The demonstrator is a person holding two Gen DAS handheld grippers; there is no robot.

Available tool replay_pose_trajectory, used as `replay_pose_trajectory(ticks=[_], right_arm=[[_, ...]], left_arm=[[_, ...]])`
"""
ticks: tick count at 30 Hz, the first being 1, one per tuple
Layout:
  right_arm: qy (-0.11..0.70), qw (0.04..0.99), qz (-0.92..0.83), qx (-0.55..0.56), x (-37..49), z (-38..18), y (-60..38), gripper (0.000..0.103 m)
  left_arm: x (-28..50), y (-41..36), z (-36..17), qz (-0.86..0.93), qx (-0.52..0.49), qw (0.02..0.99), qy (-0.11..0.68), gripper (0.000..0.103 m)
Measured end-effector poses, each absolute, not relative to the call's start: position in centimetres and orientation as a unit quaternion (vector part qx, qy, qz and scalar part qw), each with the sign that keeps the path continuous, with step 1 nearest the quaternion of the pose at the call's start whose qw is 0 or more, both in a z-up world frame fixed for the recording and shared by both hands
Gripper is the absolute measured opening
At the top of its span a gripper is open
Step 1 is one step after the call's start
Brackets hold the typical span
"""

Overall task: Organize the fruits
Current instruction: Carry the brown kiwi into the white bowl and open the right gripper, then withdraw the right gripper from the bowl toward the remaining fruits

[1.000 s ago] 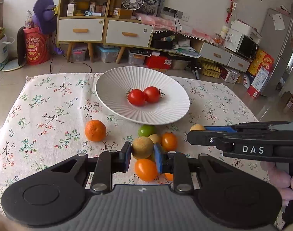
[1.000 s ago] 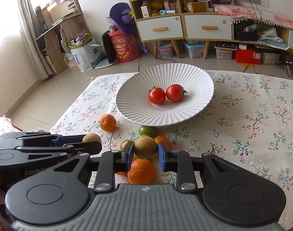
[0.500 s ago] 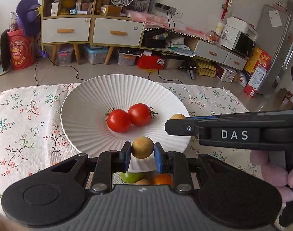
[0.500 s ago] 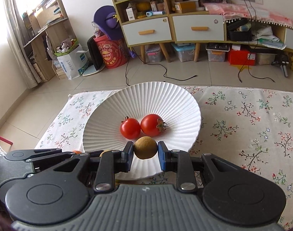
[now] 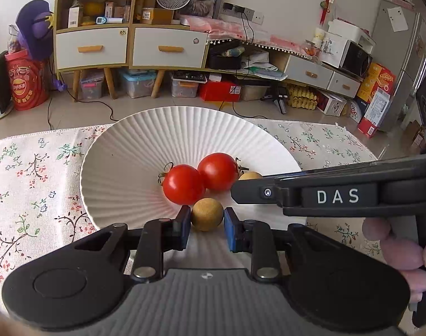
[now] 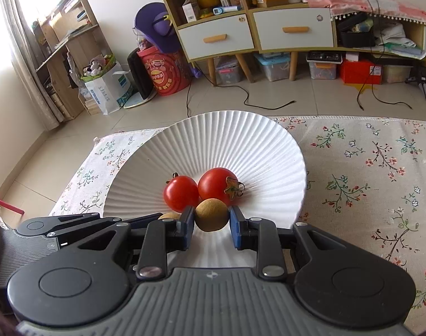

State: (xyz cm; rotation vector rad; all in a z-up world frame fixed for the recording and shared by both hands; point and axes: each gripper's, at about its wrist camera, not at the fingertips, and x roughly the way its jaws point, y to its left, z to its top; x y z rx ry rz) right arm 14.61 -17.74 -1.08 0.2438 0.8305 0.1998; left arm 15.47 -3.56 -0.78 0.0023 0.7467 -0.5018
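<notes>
I see each gripper clenched on a tan fruit — left gripper (image 5: 206,219), right gripper (image 6: 211,219) — just near of the tomatoes (image 5: 201,177), over the plate (image 5: 129,162).

Your right gripper (image 5: 235,193) hides most of the tan fruit (image 5: 250,175) it carries (only a sliver shows). Your fingers (image 5: 400,254) run off the picture's edge. Labels on the shelf boxes (image 6: 189,11) are too small to read.

My two wrist cameras look down close along their fingers, side by side, both sharing the white plate (image 5: 134,151) (image 6: 269,151).
</notes>
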Motion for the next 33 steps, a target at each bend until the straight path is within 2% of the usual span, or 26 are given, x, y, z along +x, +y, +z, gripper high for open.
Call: replay_pose_trajectory(ticks=[10,14,18,25,26,31,33], right_arm=[[0.403,0.903,0.092,0.115,14.9,-1.3,-17.7,0.025],[0.4,0.905,0.091,0.116,14.6,-1.0,-17.7,0.028],[0.398,0.907,0.089,0.107,14.2,-0.3,-17.5,0.04],[0.391,0.912,0.089,0.09,12.4,1.3,-17.0,0.059],[0.389,0.912,0.09,0.088,12.1,1.5,-16.9,0.065],[0.385,0.914,0.097,0.081,10.8,2.7,-16.4,0.078],[0.385,0.915,0.097,0.073,10.2,3.1,-16.2,0.083]], left_arm=[[15.6,-3.9,-0.6,-0.234,0.019,0.904,0.359,0.018],[15.4,-3.8,-0.4,-0.232,0.028,0.904,0.358,0.026],[14.9,-3.5,0.0,-0.229,0.029,0.904,0.359,0.042],[13.2,-2.3,1.5,-0.226,0.034,0.905,0.36,0.06],[12.8,-2.1,1.7,-0.224,0.036,0.905,0.36,0.062],[10.8,-0.7,2.6,-0.218,0.037,0.906,0.362,0.081],[10.1,-0.2,2.9,-0.219,0.042,0.904,0.365,0.084]])
